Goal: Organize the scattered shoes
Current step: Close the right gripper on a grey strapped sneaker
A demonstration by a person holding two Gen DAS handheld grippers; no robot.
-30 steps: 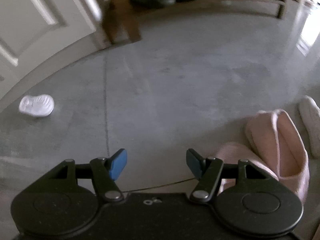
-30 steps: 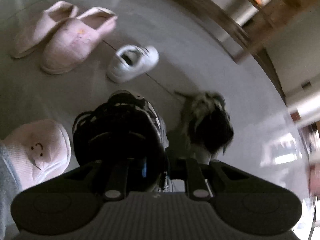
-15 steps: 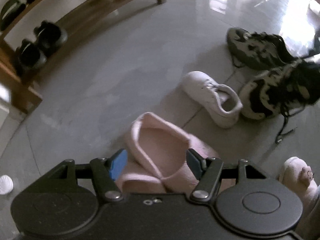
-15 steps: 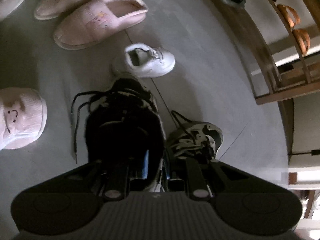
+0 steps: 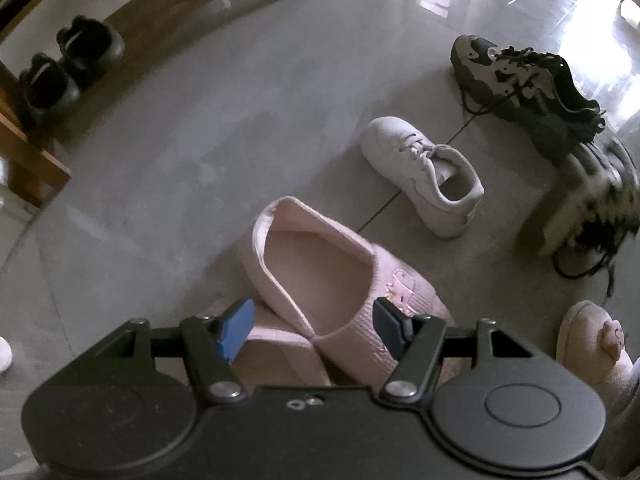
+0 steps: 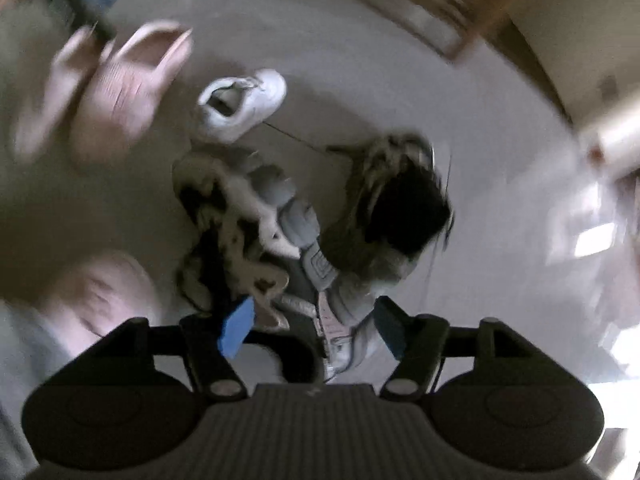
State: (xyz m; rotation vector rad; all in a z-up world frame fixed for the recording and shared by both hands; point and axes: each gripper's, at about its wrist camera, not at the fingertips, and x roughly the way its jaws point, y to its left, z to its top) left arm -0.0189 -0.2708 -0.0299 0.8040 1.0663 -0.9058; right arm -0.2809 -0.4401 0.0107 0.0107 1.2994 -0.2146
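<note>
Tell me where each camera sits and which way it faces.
Left wrist: on the left gripper, looking steeply down at the pink slippers; open jaws show.
Right wrist: on the right gripper, looking down at a camouflage sneaker between its open jaws.
Shared: white sneaker, slippers, camouflage sneakers.

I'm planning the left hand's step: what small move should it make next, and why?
Probably lower the left gripper and close on the pink slipper. Its jaws stand open above the slipper, pads not pressing. The right gripper has just been opening, its camo sneaker lying on its side.
</note>
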